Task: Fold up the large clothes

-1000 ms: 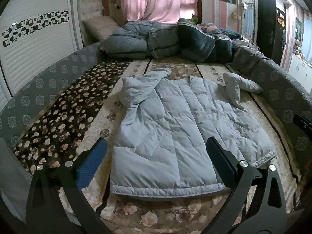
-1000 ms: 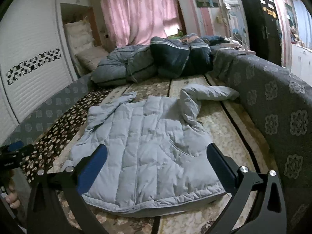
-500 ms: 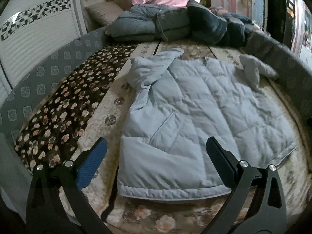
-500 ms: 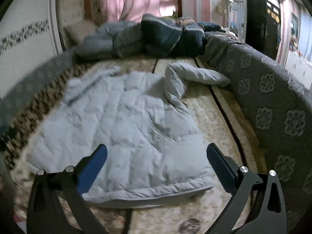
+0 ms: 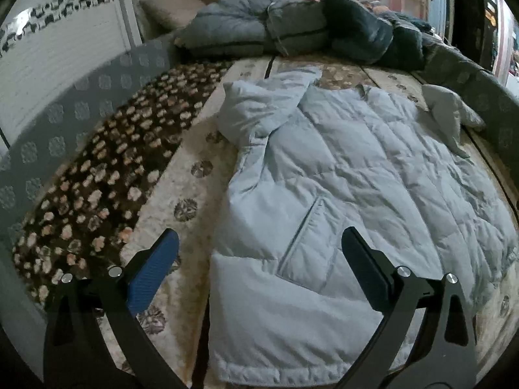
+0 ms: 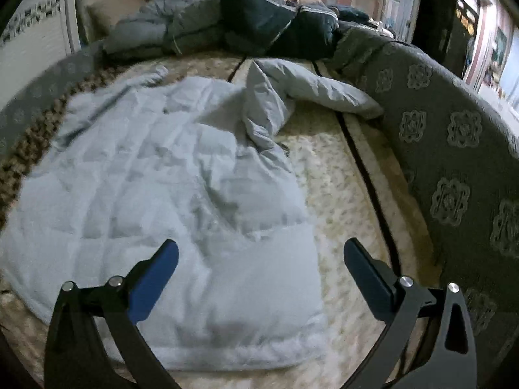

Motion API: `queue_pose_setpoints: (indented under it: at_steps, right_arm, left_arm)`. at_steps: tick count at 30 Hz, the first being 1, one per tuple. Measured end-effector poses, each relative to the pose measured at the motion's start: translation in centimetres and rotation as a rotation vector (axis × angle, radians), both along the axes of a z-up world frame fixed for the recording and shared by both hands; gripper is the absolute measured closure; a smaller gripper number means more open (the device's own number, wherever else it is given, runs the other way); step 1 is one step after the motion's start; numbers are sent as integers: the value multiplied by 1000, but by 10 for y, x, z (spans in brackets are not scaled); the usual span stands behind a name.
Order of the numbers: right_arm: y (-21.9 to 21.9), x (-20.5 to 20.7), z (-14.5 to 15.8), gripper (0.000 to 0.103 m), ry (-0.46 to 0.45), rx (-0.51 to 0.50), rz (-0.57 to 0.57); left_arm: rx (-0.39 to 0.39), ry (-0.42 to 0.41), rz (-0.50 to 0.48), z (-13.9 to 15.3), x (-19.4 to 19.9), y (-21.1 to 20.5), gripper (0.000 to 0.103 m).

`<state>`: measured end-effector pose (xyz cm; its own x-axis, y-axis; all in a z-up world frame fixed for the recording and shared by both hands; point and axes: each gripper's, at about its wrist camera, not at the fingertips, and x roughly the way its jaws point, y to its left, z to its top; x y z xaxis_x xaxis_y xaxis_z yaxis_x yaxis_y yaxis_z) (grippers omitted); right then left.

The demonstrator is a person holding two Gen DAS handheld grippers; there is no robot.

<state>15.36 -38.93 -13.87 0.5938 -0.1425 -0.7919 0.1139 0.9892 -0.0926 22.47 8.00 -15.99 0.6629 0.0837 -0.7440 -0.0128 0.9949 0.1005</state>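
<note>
— Well, what lies around us?
— One pale blue quilted jacket (image 5: 350, 194) is spread flat on the bed (image 5: 181, 194). Heaped bedding (image 5: 292, 29) sits behind its collar, and a grey patterned side panel (image 6: 454, 149) rises beside its right sleeve (image 6: 311, 87).
— How many sleeves?
— We count two, both bent; the right view is blurred, so perhaps partly folded.
— And the jaws?
— Our left gripper (image 5: 259, 259) and right gripper (image 6: 259, 262) are spread wide over the hem, holding nothing.

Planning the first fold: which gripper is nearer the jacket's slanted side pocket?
Left. The left gripper hangs open just above the side pocket; the right gripper hangs open over the jacket's opposite hem corner.
</note>
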Motion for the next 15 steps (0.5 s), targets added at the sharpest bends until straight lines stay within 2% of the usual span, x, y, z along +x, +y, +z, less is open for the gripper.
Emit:
queue_pose_setpoints:
  at_steps: [2, 6, 9, 11, 13, 15]
  right_arm:
    - [-3, 9, -10, 1, 23, -27, 13]
    - [-15, 25, -35, 1, 73, -62, 30]
    - [-28, 33, -52, 2, 99, -39, 23]
    - [-38, 36, -59, 3, 108, -11, 12]
    - [-46, 37, -66, 9, 118, 27, 1]
    - [-54, 38, -72, 23, 123, 100, -11]
  left_arm:
    - [-1, 23, 2, -13, 9, 5, 6]
    - [-20, 125, 18, -46, 27, 18, 28]
    - [-29, 176, 48, -65, 38, 30, 36]
    - [-30, 186, 63, -72, 43, 36, 36]
    - [-48, 199, 75, -79, 47, 42, 34]
    - [-73, 215, 86, -85, 52, 50, 28]
